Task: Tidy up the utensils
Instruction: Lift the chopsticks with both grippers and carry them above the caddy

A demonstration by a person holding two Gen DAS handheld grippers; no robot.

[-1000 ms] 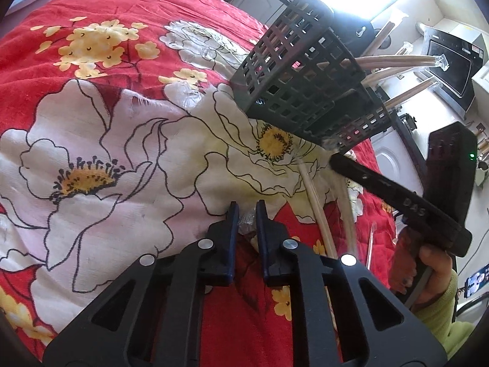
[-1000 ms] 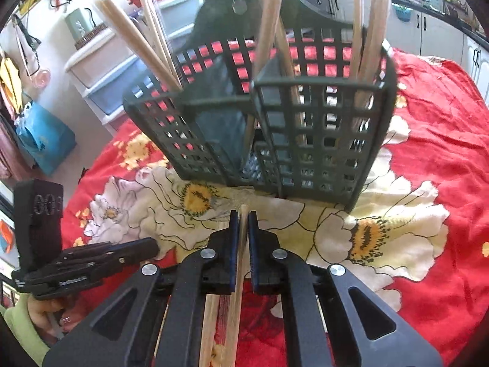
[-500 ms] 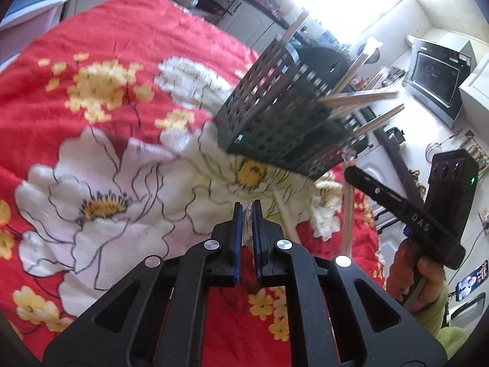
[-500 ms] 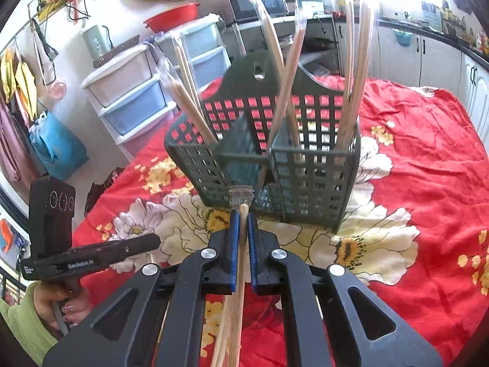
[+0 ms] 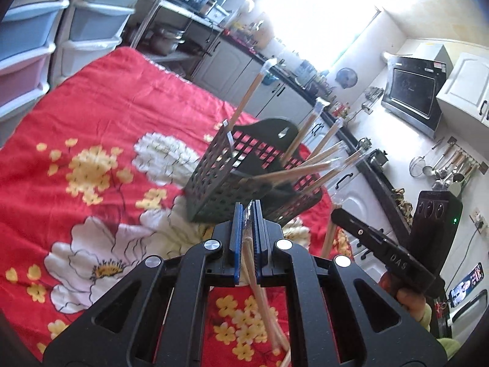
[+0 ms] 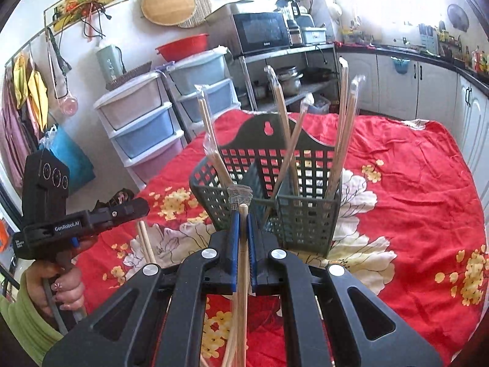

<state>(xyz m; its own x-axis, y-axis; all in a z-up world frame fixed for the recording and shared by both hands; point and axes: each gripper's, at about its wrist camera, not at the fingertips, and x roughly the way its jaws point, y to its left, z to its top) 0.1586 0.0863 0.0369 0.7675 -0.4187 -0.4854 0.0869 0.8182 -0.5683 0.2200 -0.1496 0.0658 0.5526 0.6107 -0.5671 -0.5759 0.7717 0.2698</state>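
The left gripper (image 5: 247,214) has its blue-padded jaws pressed nearly together on a cellophane-wrapped pair of pale wooden chopsticks (image 5: 255,278), and the right gripper (image 6: 241,217) is likewise clamped on a second wrapped pair of wooden chopsticks (image 6: 241,275) whose crinkled wrapper end pokes out past the fingertips. Both pairs are held near one end, with most of their length hanging back under the tools, so I judge the grip to be weak against twisting: the slick film could let a pair swing or slide out on the way down. Just ahead of both tools stands the dark green plastic lattice utensil basket (image 6: 305,214), divided into compartments, on the red floral tablecloth (image 6: 412,183). It already holds several wrapped chopstick pairs (image 6: 282,116) leaning at crossed angles above its rim. A new pair lowered carelessly could snag on those, lever one out, or catch in a lattice hole. The basket looks light and nothing is holding it, so a sideways push may tip or shove it across the cloth. The two tools are near each other and could collide if both go in together.
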